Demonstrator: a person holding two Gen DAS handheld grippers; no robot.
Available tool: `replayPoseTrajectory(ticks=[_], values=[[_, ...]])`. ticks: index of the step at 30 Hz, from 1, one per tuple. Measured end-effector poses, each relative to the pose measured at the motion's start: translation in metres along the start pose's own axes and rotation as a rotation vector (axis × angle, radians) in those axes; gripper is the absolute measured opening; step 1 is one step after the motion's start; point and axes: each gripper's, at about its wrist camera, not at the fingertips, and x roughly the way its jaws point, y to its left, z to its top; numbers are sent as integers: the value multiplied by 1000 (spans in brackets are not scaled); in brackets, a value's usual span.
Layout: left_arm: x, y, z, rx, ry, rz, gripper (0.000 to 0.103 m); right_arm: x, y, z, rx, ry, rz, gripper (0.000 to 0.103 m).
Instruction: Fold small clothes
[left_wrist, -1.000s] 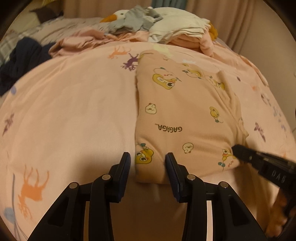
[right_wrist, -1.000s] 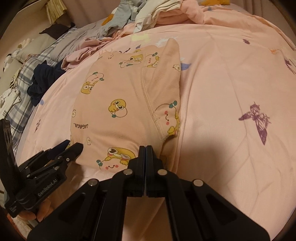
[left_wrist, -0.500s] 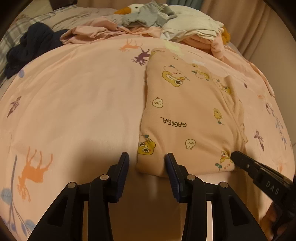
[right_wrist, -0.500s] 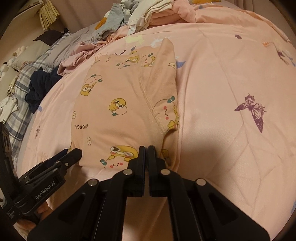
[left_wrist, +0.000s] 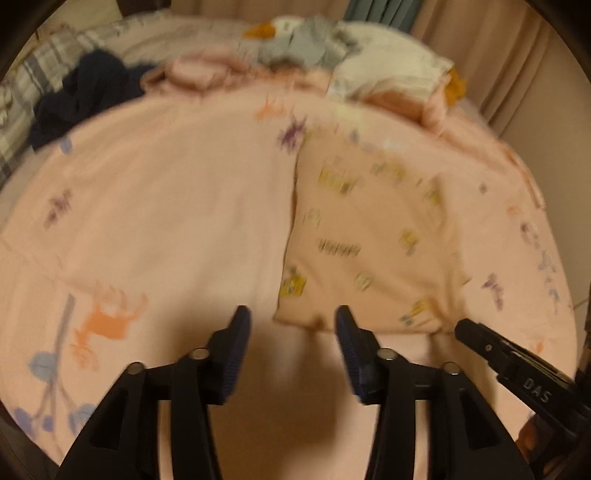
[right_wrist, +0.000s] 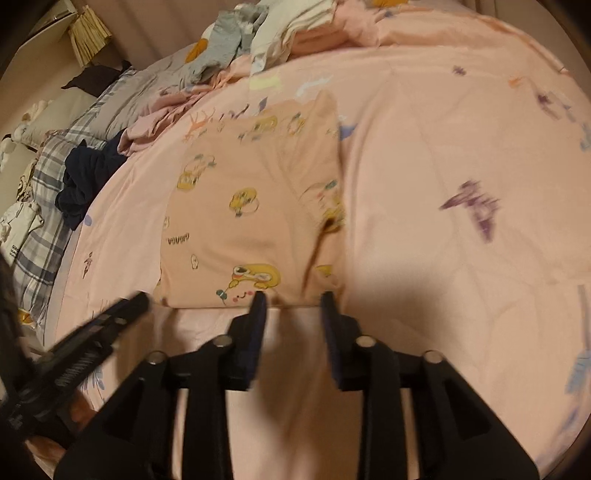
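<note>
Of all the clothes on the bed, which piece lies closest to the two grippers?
The peach cartoon-print garment, folded flat, its near edge just ahead of both grippers; the navy garment and the grey and cream heap sit crumpled farther back.

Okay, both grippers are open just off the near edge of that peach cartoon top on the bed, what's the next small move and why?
Probably bring both grippers back down onto the near hem and pinch it. The left gripper and right gripper, whose jaws have just been opening, hold nothing, and the peach top lies long, with one fold toward the far end seemingly left.
</note>
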Motion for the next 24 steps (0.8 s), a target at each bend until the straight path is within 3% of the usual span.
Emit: replayPoseTrajectory(ticks=[2, 7, 8, 13, 17, 21, 24], values=[[-23, -4, 3, 19, -65, -19, 76, -20, 1, 3, 1, -51, -27, 63], [-76, -16, 11, 76, -178, -58, 101, -80, 1, 9, 18, -188, 7, 86], [-87, -19, 11, 83, -209, -69, 102, -90, 3, 9, 15, -203, 7, 92], [-119, -31, 13, 146, -308, -53, 102, -129, 6, 9, 43, -286, -50, 103], [-139, -34, 7, 172, -416, -29, 102, -148, 10, 4, 21, -334, -111, 103], [-145, -31, 7, 143, -436, -72, 102, -155, 17, -1, -37, -368, -211, 103], [-150, -28, 7, 120, -450, -81, 102, -162, 14, -5, -47, -383, -218, 103]])
